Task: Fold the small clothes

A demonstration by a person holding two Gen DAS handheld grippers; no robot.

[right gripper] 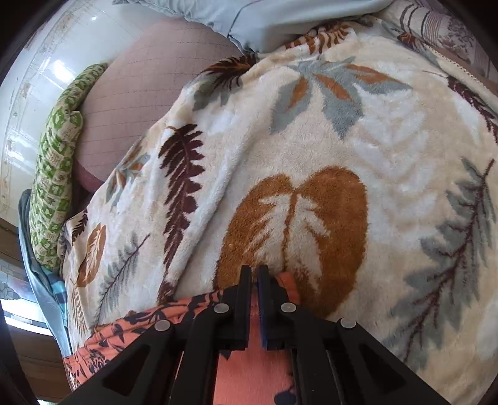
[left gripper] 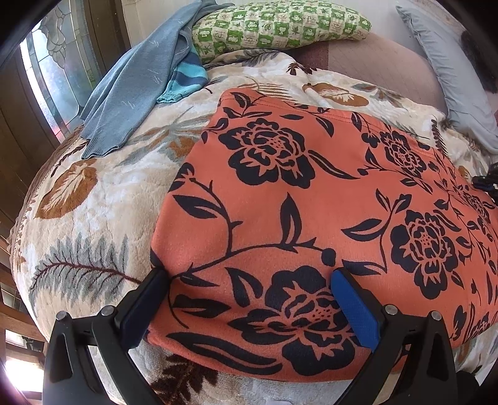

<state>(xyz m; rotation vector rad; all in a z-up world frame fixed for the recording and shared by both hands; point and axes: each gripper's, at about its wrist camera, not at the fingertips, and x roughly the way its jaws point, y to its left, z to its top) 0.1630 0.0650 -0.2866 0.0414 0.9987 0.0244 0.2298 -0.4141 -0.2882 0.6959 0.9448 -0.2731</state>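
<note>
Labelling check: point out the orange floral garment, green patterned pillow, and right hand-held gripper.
orange floral garment point(left gripper: 311, 193), left wrist view, middle of the flat cloth.
green patterned pillow point(left gripper: 280, 26), left wrist view, centre of its top face.
right hand-held gripper point(right gripper: 254, 274), right wrist view, between the closed fingertips.

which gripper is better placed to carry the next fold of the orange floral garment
Right: the right gripper is already shut on the orange floral garment at its edge, while the left gripper rests open over it, gripping nothing.
</note>
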